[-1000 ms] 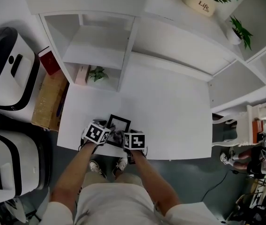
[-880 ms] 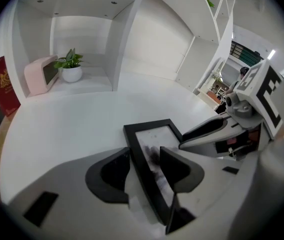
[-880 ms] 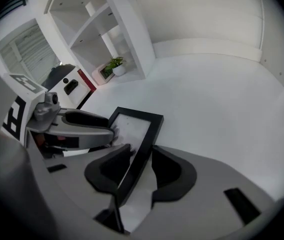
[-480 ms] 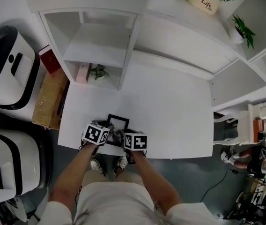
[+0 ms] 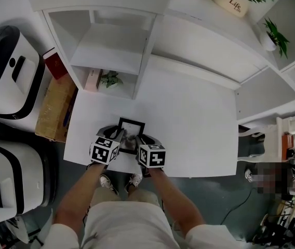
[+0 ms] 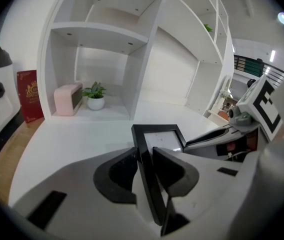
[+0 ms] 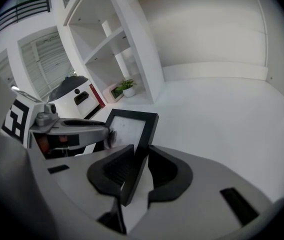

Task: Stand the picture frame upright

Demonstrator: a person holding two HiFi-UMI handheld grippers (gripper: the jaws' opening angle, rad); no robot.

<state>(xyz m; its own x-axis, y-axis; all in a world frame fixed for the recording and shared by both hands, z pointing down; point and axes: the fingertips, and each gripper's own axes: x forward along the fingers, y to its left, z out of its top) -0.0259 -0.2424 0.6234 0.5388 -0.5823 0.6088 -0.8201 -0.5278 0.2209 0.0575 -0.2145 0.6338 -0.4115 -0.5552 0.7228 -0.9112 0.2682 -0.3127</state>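
A small black picture frame (image 5: 131, 128) sits near the front edge of the white table (image 5: 189, 123), between both grippers. My left gripper (image 5: 118, 137) holds its left side rail: in the left gripper view the dark pads (image 6: 124, 171) press on the black rail (image 6: 143, 149) and the jaws are closing. My right gripper (image 5: 141, 139) clamps the right side rail; in the right gripper view the frame (image 7: 131, 126) runs between the pads (image 7: 162, 171), jaws closing too. The frame looks tilted, with its glass facing up and toward me.
White shelving (image 5: 137, 45) rises behind the table. Its low cubby holds a small potted plant (image 5: 109, 80) and a pink box (image 5: 91, 82). A cardboard box (image 5: 51, 110), a red book (image 5: 55, 66) and white machines (image 5: 2, 77) stand at the left.
Both grippers have slid forward along the frame's sides and their jaws have narrowed onto its rails. The frame has shifted slightly away from the table's edge.
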